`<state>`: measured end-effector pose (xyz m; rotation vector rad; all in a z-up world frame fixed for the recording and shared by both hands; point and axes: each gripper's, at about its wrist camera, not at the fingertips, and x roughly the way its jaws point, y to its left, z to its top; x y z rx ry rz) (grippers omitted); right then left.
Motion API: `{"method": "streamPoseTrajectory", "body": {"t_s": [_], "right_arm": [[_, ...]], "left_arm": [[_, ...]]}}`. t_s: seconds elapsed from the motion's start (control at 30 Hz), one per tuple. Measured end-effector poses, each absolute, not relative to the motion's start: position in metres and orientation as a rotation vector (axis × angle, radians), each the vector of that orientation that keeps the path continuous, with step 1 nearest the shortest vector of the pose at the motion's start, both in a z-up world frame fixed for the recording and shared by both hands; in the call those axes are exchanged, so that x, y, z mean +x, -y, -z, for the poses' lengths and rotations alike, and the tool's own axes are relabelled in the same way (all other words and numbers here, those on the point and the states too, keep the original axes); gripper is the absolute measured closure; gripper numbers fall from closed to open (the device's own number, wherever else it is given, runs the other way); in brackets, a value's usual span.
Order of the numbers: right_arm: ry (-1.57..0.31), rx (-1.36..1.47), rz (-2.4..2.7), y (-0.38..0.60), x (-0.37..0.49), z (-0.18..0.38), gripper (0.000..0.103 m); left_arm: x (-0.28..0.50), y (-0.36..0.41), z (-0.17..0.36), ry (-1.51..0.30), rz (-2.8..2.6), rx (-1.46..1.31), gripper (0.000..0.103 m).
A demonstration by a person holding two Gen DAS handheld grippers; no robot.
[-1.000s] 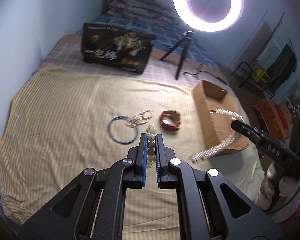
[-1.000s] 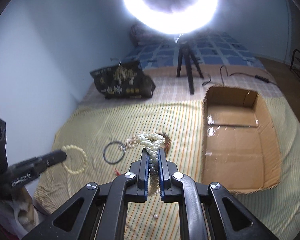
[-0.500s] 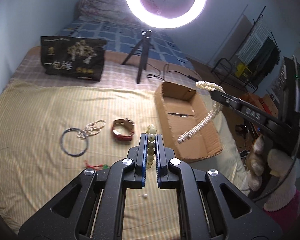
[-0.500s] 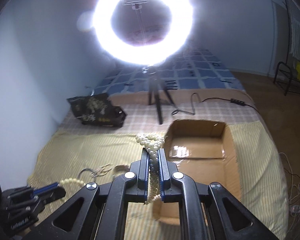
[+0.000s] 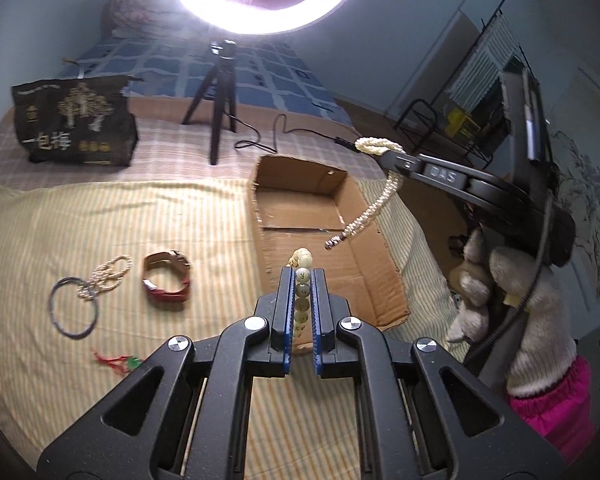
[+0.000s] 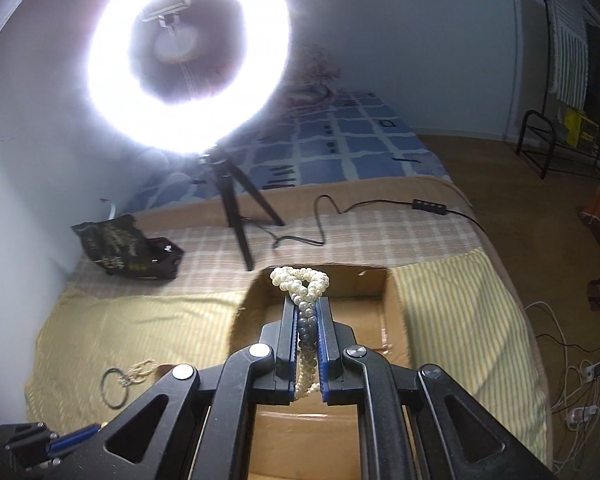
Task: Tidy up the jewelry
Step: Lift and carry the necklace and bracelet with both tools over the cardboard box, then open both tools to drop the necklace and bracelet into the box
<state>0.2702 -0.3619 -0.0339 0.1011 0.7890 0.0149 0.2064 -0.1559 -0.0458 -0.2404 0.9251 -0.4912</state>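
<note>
My left gripper (image 5: 302, 270) is shut on a bead bracelet (image 5: 302, 276) of pale green-cream beads, held above the near left wall of the open cardboard box (image 5: 384, 280). My right gripper (image 6: 307, 300) is shut on a white pearl necklace (image 6: 300, 280); in the left wrist view the necklace (image 5: 370, 210) dangles from it over the box. The box (image 6: 394, 320) lies right under my right gripper. A red bracelet (image 5: 166, 278), a dark ring bangle (image 5: 73, 312) and a small pearl chain (image 5: 108, 274) lie on the striped sheet to the left.
A ring light on a tripod (image 5: 220, 120) stands behind the box, its cable trailing right. A black printed bag (image 5: 74, 122) stands at the back left. A small red-and-green charm (image 5: 118, 362) lies near the front. The bed's edge drops off right of the box.
Both grippers have moved right toward the box. The pearl necklace now hangs over the box, and the bead bracelet has come up to the box's near left wall.
</note>
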Motion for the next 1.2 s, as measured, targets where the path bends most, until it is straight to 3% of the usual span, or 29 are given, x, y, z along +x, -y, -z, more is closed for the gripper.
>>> {"method": "streamPoseTrajectory", "body": {"t_s": [0.7,0.77,0.83,0.87,0.9,0.93,0.97,1.1,1.2], "right_arm": [[-0.842,0.172,-0.024,0.394,0.32,0.072,0.094],[-0.835,0.17,-0.018,0.394,0.321,0.072,0.082],[-0.828,0.163,-0.006,0.394,0.321,0.071,0.051],[-0.823,0.16,0.003,0.394,0.321,0.071,0.043],[-0.817,0.157,0.009,0.394,0.321,0.069,0.027],[-0.805,0.152,0.018,0.394,0.32,0.068,0.017],[-0.792,0.146,0.024,0.394,0.318,0.066,0.016],[-0.784,0.116,0.057,0.394,0.316,0.062,0.002],[-0.776,0.11,0.069,0.394,0.314,0.062,0.0]], "left_arm": [[0.226,0.22,0.075,-0.975,0.553,-0.157,0.098],[0.228,0.221,0.077,-0.972,0.558,-0.157,0.098],[0.228,0.221,0.077,-0.973,0.555,-0.147,0.098],[0.229,0.221,0.078,-0.975,0.553,-0.142,0.091],[0.229,0.221,0.079,-0.98,0.55,-0.139,0.068],[0.229,0.221,0.079,-0.974,0.55,-0.14,0.057],[0.229,0.22,0.079,-0.966,0.545,-0.136,0.045],[0.228,0.22,0.078,-0.962,0.532,-0.117,0.038],[0.228,0.219,0.079,-0.962,0.515,-0.109,0.034]]}}
